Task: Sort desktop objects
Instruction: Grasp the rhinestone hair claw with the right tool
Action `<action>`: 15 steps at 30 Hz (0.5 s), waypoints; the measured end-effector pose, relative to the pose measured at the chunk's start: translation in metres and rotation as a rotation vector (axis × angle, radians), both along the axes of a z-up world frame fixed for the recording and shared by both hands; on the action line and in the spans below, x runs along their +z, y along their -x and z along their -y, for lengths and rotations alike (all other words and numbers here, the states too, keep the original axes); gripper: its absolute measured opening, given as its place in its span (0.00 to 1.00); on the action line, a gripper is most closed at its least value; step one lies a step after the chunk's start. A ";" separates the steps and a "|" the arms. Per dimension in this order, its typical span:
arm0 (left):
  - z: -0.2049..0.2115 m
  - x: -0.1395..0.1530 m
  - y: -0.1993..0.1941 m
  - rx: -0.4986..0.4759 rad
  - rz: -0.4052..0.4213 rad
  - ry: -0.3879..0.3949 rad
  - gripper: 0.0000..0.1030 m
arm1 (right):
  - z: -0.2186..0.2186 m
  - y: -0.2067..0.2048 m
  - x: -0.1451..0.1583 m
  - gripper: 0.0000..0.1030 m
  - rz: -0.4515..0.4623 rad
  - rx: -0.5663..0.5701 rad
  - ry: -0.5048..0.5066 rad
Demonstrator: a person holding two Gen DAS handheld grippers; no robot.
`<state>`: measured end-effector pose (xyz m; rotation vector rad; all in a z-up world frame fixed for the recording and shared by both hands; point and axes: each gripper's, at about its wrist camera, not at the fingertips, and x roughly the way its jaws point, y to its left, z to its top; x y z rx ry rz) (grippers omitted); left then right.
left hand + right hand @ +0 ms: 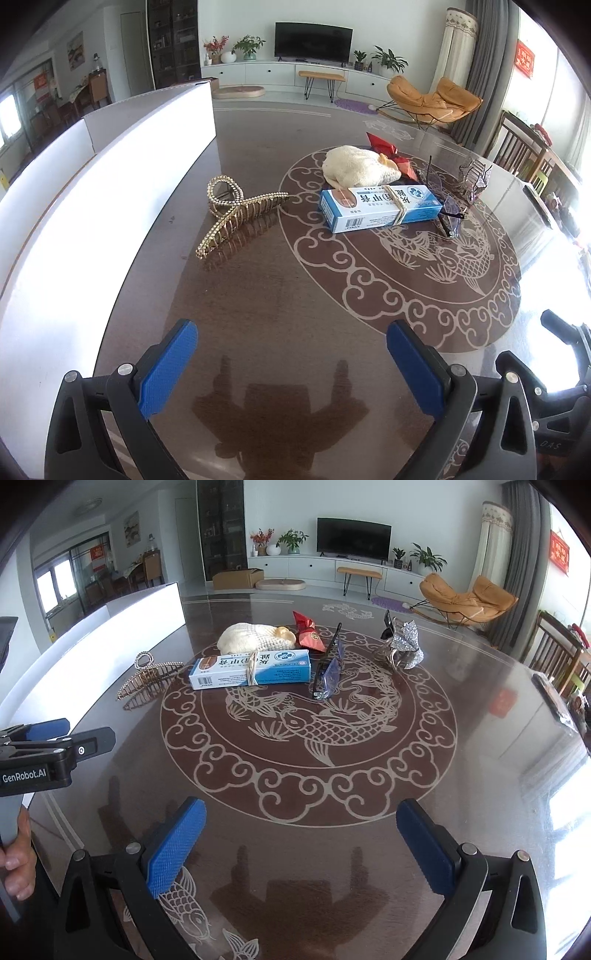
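With both the left gripper (pixel 291 363) and right gripper (pixel 301 845) spread wide and empty, the gold rhinestone hair claw (pixel 236 212), at eleven o'clock beside the white divided box (pixel 110 177), seems best pinched across its spine.

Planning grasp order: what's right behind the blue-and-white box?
Directly behind the blue-and-white box lies a cream knitted pouch, apparently touching it; a red packet sits behind to the right. The pouch's lower edge is hidden by the box.
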<state>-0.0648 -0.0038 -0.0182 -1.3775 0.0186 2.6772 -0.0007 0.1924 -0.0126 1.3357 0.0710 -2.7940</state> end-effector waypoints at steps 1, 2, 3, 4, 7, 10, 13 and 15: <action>-0.002 -0.004 0.005 -0.009 0.000 0.002 1.00 | -0.002 0.002 -0.004 1.00 0.009 -0.004 -0.005; -0.003 -0.007 0.008 -0.013 -0.002 0.012 1.00 | -0.003 0.003 -0.007 1.00 0.018 -0.009 -0.011; -0.005 -0.011 0.011 -0.015 -0.004 0.028 1.00 | -0.004 0.004 -0.010 1.00 0.025 -0.012 -0.015; -0.006 -0.014 0.014 -0.015 -0.004 0.045 1.00 | -0.005 0.006 -0.012 1.00 0.030 -0.014 -0.020; -0.005 -0.022 0.016 -0.014 0.000 0.060 1.00 | -0.007 0.009 -0.019 1.00 0.045 -0.018 -0.030; -0.001 -0.027 0.015 -0.017 0.015 0.054 1.00 | -0.009 0.012 -0.024 1.00 0.060 -0.023 -0.035; 0.004 -0.031 0.015 -0.007 0.022 0.052 1.00 | -0.010 0.014 -0.030 1.00 0.077 -0.027 -0.035; 0.007 -0.032 0.015 0.000 0.018 0.041 1.00 | -0.010 0.016 -0.033 1.00 0.086 -0.029 -0.031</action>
